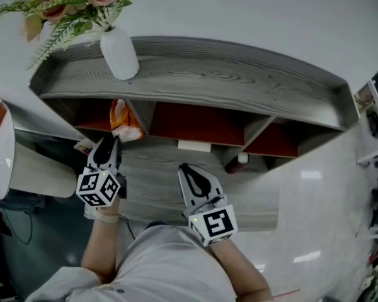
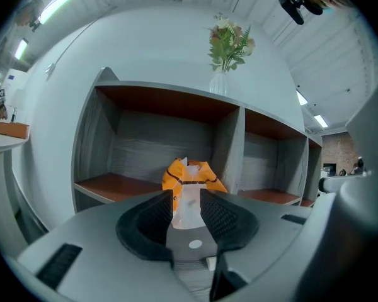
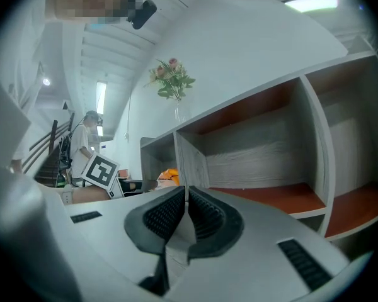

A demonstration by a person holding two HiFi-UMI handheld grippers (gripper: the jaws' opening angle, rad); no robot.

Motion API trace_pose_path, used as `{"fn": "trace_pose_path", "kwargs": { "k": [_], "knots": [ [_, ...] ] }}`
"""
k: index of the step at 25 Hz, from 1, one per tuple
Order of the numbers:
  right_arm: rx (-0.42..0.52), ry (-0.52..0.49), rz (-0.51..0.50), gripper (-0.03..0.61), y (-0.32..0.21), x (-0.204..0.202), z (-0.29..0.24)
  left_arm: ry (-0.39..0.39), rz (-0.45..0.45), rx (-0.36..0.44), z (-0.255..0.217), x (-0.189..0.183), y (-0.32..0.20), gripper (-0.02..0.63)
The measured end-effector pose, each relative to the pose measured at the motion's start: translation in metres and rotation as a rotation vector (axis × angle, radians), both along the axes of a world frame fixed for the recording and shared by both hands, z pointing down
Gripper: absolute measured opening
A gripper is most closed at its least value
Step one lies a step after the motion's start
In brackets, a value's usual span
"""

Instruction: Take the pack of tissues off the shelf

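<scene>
1. Head view: The shelf (image 1: 195,74) is seen from above, with a vase (image 1: 118,54) of flowers (image 1: 69,5) on the left of its top.
2. The pack (image 1: 125,121), orange and white, sits in the leftmost bay, at the front and close to the divider on its right.
3. The left gripper (image 1: 108,146) points into that bay, its tips just short of the pack. The right gripper (image 1: 188,172) hangs further right, in front of the middle bay and well apart from the pack.
4. Left gripper view: The left gripper (image 2: 188,200) has its jaws spread wide. The pack (image 2: 190,175) stands upright straight ahead on the red-brown floor of the bay, and its white lower end shows in the gap between the pads. Whether a pad touches it cannot be told; no squeeze shows. The vase (image 2: 218,83) stands above, over the divider.
5. Right gripper view: The right gripper (image 3: 186,206) has its jaws drawn together to a thin slit, with nothing between them. It faces the divider's edge. To the left, a bit of the orange pack (image 3: 169,176) shows in the next bay.
</scene>
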State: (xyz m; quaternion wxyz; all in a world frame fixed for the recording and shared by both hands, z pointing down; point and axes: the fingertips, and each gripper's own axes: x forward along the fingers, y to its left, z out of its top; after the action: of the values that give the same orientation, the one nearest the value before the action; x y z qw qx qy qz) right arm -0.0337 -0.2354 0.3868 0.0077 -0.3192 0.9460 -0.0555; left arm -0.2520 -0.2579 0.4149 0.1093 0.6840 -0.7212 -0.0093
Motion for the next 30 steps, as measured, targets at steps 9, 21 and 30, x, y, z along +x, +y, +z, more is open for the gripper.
{"fn": "trace_pose_path", "kwargs": {
  "k": [9,21,30],
  "knots": [
    [-0.006,0.016,0.057,0.026,-0.011,0.007,0.004,-0.010,0.041,-0.009,0.007,0.002,-0.020,0.052],
    [-0.005,0.007,0.028,0.026,0.003,0.002,0.002,-0.051,0.001,0.025,-0.008,-0.003,0.011,0.028],
    [-0.017,-0.004,-0.055,0.026,0.033,-0.012,0.003,-0.050,-0.037,0.017,-0.011,0.000,0.070,0.026]
  ]
}}
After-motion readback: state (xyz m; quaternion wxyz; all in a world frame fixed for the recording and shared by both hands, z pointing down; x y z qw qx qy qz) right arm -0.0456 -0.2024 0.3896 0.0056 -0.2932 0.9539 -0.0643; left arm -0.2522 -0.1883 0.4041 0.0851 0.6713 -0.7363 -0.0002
